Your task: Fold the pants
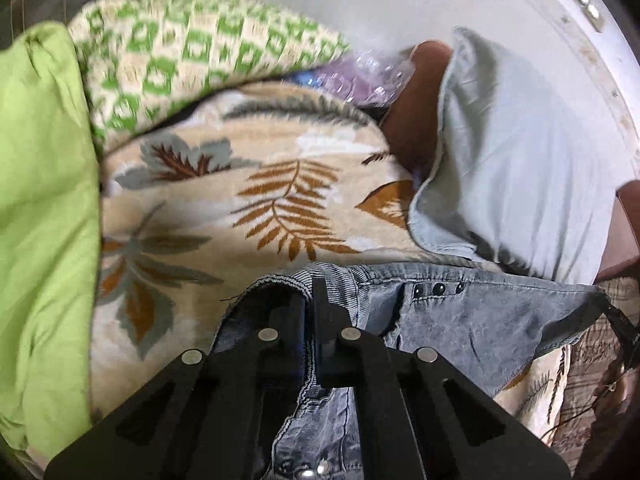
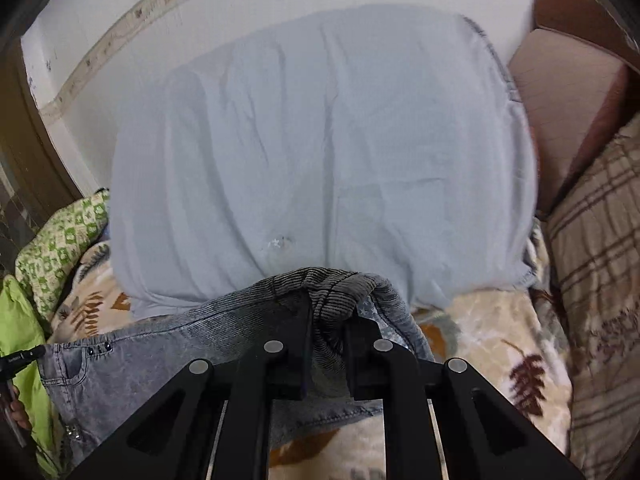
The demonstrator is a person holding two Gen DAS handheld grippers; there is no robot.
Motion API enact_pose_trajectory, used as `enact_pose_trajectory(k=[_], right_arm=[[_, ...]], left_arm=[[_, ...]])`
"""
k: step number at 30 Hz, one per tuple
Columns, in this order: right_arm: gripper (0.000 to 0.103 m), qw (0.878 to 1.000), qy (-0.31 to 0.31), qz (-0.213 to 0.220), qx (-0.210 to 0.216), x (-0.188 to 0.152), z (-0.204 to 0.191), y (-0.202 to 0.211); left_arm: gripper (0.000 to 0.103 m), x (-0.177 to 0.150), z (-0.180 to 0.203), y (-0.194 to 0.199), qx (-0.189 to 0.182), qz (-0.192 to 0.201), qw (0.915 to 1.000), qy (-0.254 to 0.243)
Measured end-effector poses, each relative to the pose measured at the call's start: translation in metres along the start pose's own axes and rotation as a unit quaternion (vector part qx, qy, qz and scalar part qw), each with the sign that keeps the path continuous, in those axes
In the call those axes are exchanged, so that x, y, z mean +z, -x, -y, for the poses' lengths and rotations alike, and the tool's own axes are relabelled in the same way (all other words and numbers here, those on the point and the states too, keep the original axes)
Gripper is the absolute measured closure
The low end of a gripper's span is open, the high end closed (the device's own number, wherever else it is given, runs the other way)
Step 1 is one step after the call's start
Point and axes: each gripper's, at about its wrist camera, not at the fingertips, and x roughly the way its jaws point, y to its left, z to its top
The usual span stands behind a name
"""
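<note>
The pants are grey-blue washed denim jeans with small dark studs, held up over a leaf-print blanket. My left gripper is shut on one end of the waistband; the denim runs right toward the other gripper. In the right wrist view my right gripper is shut on the bunched ribbed edge of the jeans, which stretch left. The left gripper's black tip shows at the far left edge.
A pale blue pillow lies just beyond the jeans against a white wall. A green-patterned quilt and a lime green cushion sit at left. A plaid cushion and brown pillow are at right.
</note>
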Motion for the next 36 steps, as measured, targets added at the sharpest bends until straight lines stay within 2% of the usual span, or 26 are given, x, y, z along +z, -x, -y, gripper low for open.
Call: enact_pose_trajectory(k=[7, 15, 29, 36], right_arm=[[0.091, 1.000, -0.017, 0.017, 0.009, -0.030, 0.015, 0.061], [0.091, 0.998, -0.046, 0.027, 0.017, -0.081, 0.027, 0.124], [0.091, 0.996, -0.077, 0.033, 0.029, -0.190, 0.046, 0.217], [0.091, 0.998, -0.058, 0.021, 0.027, -0.252, 0.048, 0.246]], left_arm=[[0.102, -0.017, 0.009, 0.046, -0.020, 0.034, 0.9992, -0.002], [0.102, -0.048, 0.009, 0.089, -0.039, 0.055, 0.9977, -0.006], [0.102, -0.119, -0.008, 0.145, -0.079, 0.064, 0.9948, -0.007], [0.102, -0.163, -0.031, 0.145, -0.082, 0.035, 0.9959, -0.012]])
